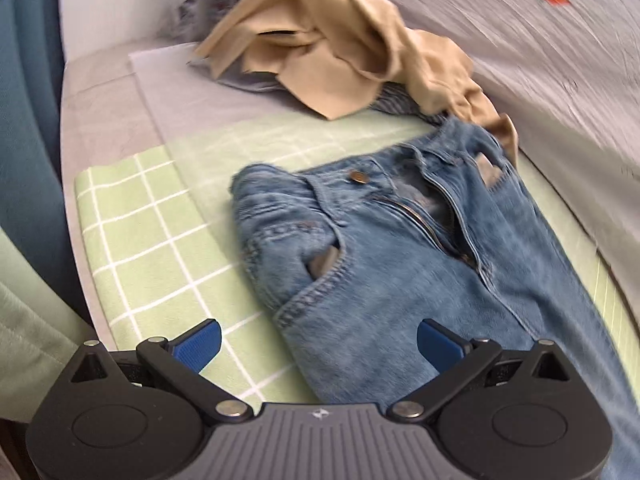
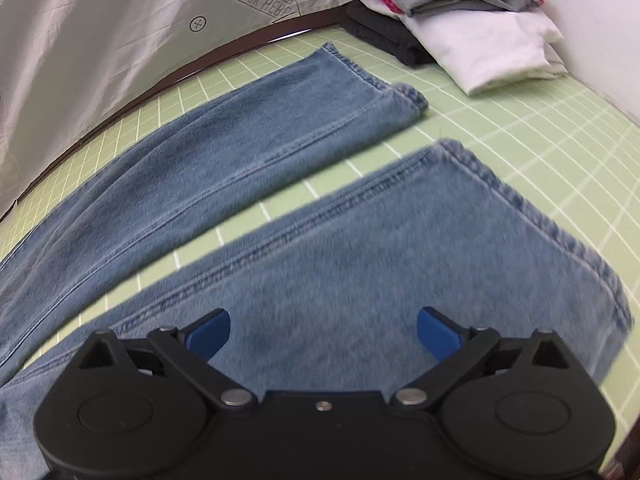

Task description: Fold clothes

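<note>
A pair of blue jeans (image 1: 400, 248) lies flat on a green checked sheet (image 1: 132, 216), fly open. The left wrist view shows the waistband and front pocket. My left gripper (image 1: 318, 344) is open and empty, just above the jeans' hip edge. The right wrist view shows the two legs (image 2: 360, 248) spread apart, hems toward the far side. My right gripper (image 2: 324, 334) is open and empty, low over the nearer leg.
A crumpled tan garment (image 1: 352, 44) and a striped grey one (image 1: 392, 100) lie beyond the waistband. A stack of folded clothes (image 2: 472, 20), grey, white and black, sits past the hems. A grey quilt (image 2: 120, 28) runs along the far side.
</note>
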{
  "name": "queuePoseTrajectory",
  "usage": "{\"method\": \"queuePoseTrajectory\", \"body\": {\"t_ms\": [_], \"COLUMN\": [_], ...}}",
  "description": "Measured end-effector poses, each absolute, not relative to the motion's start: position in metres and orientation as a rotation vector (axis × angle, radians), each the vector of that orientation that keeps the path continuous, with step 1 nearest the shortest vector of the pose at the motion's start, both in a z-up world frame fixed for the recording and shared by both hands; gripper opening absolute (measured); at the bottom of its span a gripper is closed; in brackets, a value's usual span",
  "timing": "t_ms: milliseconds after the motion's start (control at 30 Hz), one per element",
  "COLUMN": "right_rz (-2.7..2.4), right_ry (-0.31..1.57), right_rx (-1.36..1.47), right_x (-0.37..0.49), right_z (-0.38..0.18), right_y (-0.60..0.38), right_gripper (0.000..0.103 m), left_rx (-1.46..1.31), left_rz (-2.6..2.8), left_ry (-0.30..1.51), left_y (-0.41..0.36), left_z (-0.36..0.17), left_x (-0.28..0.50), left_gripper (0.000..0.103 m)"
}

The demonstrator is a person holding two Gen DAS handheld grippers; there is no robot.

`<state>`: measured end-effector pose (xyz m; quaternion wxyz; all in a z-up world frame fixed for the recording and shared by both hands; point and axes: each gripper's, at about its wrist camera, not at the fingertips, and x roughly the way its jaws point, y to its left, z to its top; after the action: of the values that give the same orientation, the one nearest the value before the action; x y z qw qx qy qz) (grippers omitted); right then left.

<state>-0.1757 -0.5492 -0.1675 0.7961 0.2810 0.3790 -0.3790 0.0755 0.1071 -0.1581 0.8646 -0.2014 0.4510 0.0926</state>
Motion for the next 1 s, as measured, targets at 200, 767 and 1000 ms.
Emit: {"method": "queuePoseTrajectory", "body": {"t_ms": [200, 767, 1000], "right_rz": [-0.811, -0.806, -0.892], "right_ry": [0.863, 0.728, 0.558], "right_rx": [0.567, 0.845, 1.183], "right_x": [-0.188, -0.258, -0.304], "right_z": [-0.168, -0.155, -0.161], "right_y": [-0.525, -0.505, -0.523], "right_gripper": [0.102, 0.103, 0.103], "left_rx": [-0.46, -0.438, -0.47], "left_rz": [0.223, 0.205, 0.209], "left_ry": [0.957, 0.901, 0.906], "left_y": [0.122, 0.136, 0.139], "left_z": [-0.169, -0.163, -0.164], "left_x": [0.088, 0.092, 0.088], "left_gripper": [0.075, 0.019, 0.024]}}
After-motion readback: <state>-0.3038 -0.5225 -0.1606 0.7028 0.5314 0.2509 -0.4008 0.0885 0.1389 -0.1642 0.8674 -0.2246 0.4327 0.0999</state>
